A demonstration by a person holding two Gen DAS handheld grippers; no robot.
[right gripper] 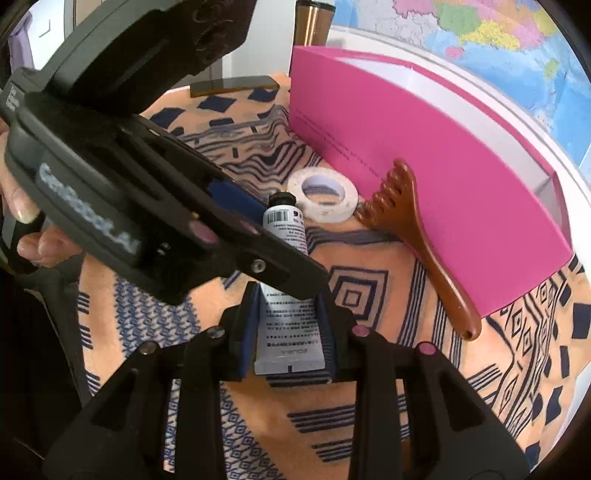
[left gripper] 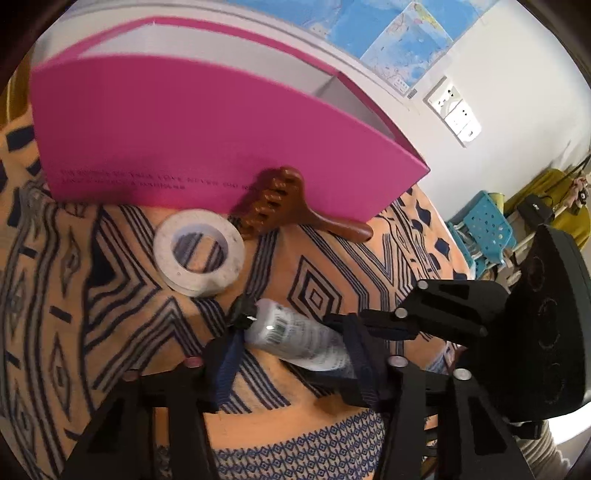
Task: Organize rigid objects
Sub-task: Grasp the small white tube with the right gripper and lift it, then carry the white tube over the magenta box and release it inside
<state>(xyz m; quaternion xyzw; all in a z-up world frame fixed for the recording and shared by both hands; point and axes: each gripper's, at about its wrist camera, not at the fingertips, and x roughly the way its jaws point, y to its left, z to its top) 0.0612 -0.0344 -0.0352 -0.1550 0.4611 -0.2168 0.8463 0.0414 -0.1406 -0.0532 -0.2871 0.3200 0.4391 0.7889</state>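
A white tube with a black cap (left gripper: 295, 338) (right gripper: 286, 229) is held above the patterned cloth. My right gripper (right gripper: 290, 332) is shut on the tube's crimped end. My left gripper (left gripper: 291, 354) straddles the tube near its cap end, fingers (left gripper: 225, 365) on both sides, and it shows from the side in the right wrist view (right gripper: 236, 206). A white tape roll (left gripper: 199, 251) (right gripper: 323, 197) and a brown wooden comb (left gripper: 288, 206) (right gripper: 410, 221) lie against the open pink box (left gripper: 177, 140) (right gripper: 436, 162).
The table carries an orange cloth with dark blue patterns (left gripper: 110, 295). A dark flat object (right gripper: 232, 85) and a metal cup (right gripper: 312, 22) stand at the far edge. Blue stools (left gripper: 487, 225) and wall maps (left gripper: 399, 40) are behind.
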